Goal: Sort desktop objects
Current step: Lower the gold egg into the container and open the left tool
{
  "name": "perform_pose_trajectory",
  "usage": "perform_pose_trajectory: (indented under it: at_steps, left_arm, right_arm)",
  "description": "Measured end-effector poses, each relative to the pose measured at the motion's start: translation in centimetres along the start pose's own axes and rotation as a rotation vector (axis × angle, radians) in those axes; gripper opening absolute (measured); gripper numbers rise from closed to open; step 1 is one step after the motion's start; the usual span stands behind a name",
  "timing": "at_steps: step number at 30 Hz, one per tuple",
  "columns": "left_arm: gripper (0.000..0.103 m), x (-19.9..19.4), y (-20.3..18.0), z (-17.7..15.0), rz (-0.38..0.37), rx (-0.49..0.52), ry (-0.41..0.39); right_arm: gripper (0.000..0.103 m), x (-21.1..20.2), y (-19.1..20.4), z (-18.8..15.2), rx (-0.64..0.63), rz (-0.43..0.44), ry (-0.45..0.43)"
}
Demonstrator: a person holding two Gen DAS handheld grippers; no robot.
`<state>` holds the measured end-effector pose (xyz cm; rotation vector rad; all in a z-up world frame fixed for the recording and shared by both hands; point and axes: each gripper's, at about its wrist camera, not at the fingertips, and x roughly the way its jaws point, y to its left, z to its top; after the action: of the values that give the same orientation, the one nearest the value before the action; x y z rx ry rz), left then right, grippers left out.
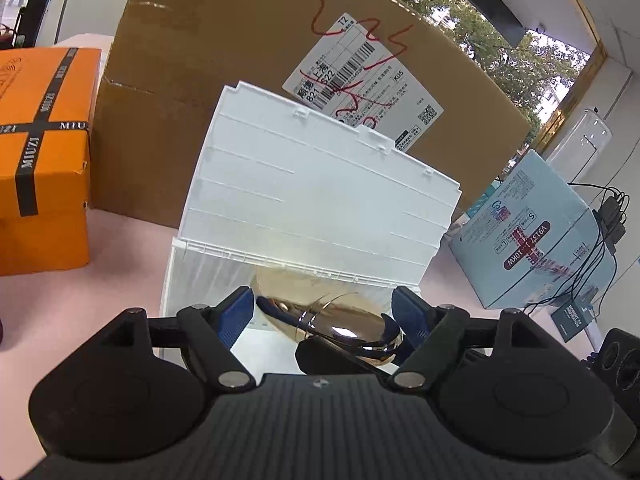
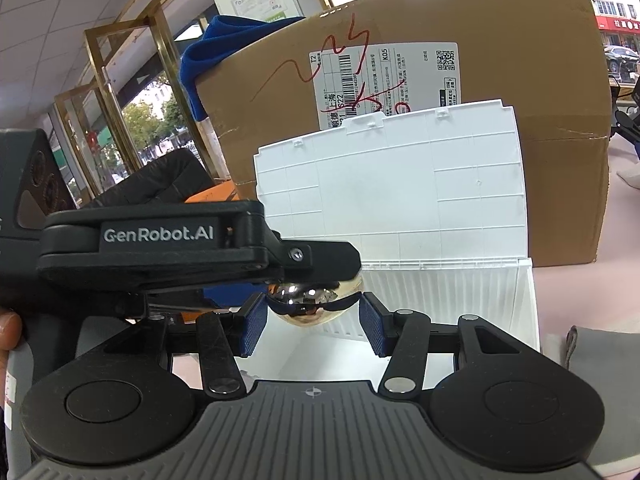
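A shiny gold egg-shaped object (image 1: pixel 340 324) (image 2: pixel 316 300) hangs over the open white plastic box (image 1: pixel 176 280) (image 2: pixel 524 304), whose lid (image 1: pixel 312 184) (image 2: pixel 392 184) stands up behind it. My left gripper (image 1: pixel 324 316) has its blue pads pressed on both ends of the object. In the right wrist view its black finger (image 2: pixel 320 256) comes in from the left, above the object. My right gripper (image 2: pixel 314 324) is open, with its pads close on either side of the object. One right finger (image 1: pixel 340 356) crosses in front of the object in the left wrist view.
A big cardboard carton (image 1: pixel 240 40) (image 2: pixel 520 20) stands right behind the box. An orange box (image 1: pixel 44 160) is at the left and a pale blue box (image 1: pixel 532 232) at the right. A grey cloth (image 2: pixel 592 360) lies right of the white box. The tabletop (image 1: pixel 100 292) is pink.
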<state>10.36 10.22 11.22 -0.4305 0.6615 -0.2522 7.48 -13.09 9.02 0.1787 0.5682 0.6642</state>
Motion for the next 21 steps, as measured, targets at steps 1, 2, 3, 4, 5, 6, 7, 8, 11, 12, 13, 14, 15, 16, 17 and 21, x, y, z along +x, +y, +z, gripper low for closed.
perform_pose_trajectory:
  at_steps: [1,2,3,4,5,6,7,8,11,12,13,14,15,16,17,21]
  left_arm:
    - [0.074,-0.3,-0.2,0.0,0.017,0.013,-0.02]
    - [0.074,-0.6,-0.3,0.1,0.035,0.026,-0.036]
    - [0.074,-0.9,-0.4,0.1,0.054,0.04,-0.051]
    - [0.075,-1.1,-0.4,0.2,0.065,0.048,-0.06]
    - [0.075,-1.2,-0.3,0.3,0.062,0.044,-0.061]
    - [0.075,-1.3,-0.2,0.4,0.057,0.039,-0.061]
    - [0.075,-1.4,-0.1,0.4,0.053,0.035,-0.062]
    - [0.075,-1.3,-0.1,0.5,0.049,0.031,-0.06]
    - [0.075,-1.1,-0.2,0.4,0.061,0.044,-0.06]
    - [0.075,-1.0,-0.3,0.4,0.067,0.051,-0.06]
    - [0.075,-0.8,-0.5,0.3,0.069,0.056,-0.058]
    - [0.075,-0.7,-0.5,0.3,0.068,0.058,-0.055]
    - [0.075,-0.6,-0.6,0.2,0.065,0.059,-0.05]
    - [0.075,-0.4,-0.6,0.2,0.062,0.061,-0.045]
    - [0.075,-0.3,-0.7,0.1,0.062,0.064,-0.042]
    - [0.075,0.2,-0.9,-0.1,0.064,0.076,-0.029]
  right_arm:
    - [0.048,0.1,0.0,-0.1,0.001,-0.003,0.007]
    - [0.047,0.3,-0.1,-0.1,0.001,-0.007,0.012]
    - [0.047,0.4,-0.1,-0.2,-0.001,-0.015,0.016]
    - [0.044,0.5,-0.2,-0.2,-0.004,-0.024,0.019]
    - [0.035,0.6,-0.2,-0.3,-0.007,-0.033,0.022]
    - [0.021,0.8,-0.3,-0.3,-0.007,-0.037,0.026]
    - [0.003,0.9,-0.4,-0.4,-0.005,-0.038,0.03]
    - [0.003,1.0,-0.5,-0.4,-0.003,-0.039,0.035]
    - [0.003,1.4,-0.9,-0.5,0.002,-0.042,0.049]
    - [0.003,1.5,-1.0,-0.5,0.004,-0.043,0.053]
    - [0.003,1.6,-1.1,-0.5,0.006,-0.044,0.058]
    - [0.003,1.7,-1.2,-0.6,0.007,-0.044,0.061]
    - [0.003,1.7,-1.2,-0.6,0.006,-0.046,0.062]
    - [0.003,1.8,-1.2,-0.6,0.004,-0.047,0.063]
    - [0.003,1.8,-1.2,-0.7,0.004,-0.047,0.063]
    - [0.003,1.8,-1.3,-0.8,0.004,-0.05,0.066]
